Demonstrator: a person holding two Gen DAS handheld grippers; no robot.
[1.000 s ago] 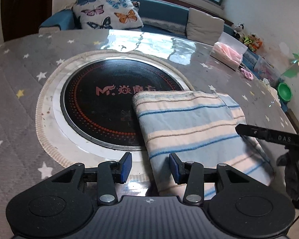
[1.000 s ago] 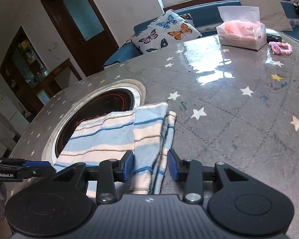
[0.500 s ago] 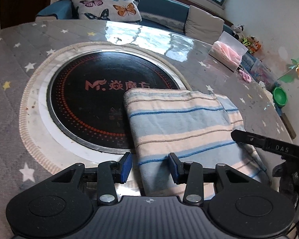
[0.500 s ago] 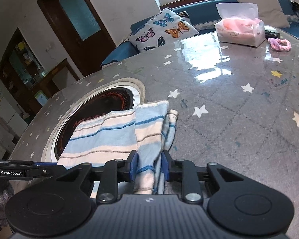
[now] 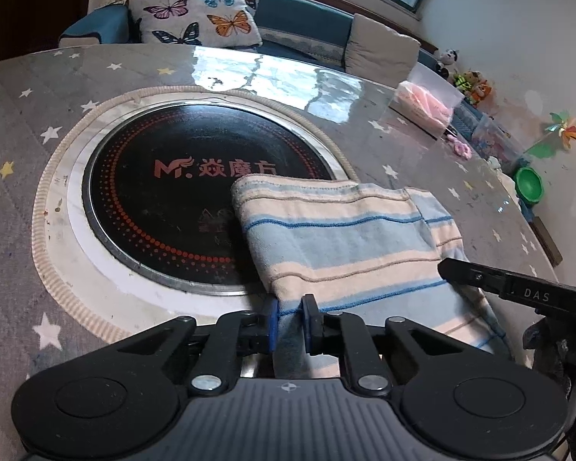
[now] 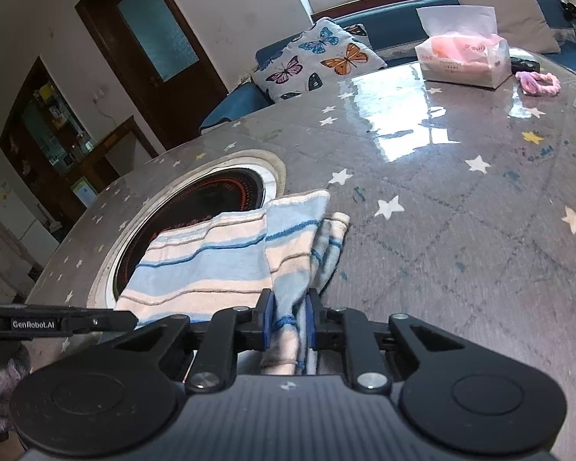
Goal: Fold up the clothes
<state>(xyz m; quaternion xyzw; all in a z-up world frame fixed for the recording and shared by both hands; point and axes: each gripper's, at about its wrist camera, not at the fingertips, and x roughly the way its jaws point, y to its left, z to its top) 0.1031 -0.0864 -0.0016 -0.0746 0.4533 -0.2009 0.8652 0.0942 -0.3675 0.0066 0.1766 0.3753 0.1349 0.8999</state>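
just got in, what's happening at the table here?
A person is folding a striped cloth on the star-patterned table, holding tongs in each hand. The left tongs and the right tongs have just been closing and now each pinch the cloth's near edge, one at either corner. The cloth is already folded over, lying flat and partly over the round black cooktop. Nothing is lifted yet.
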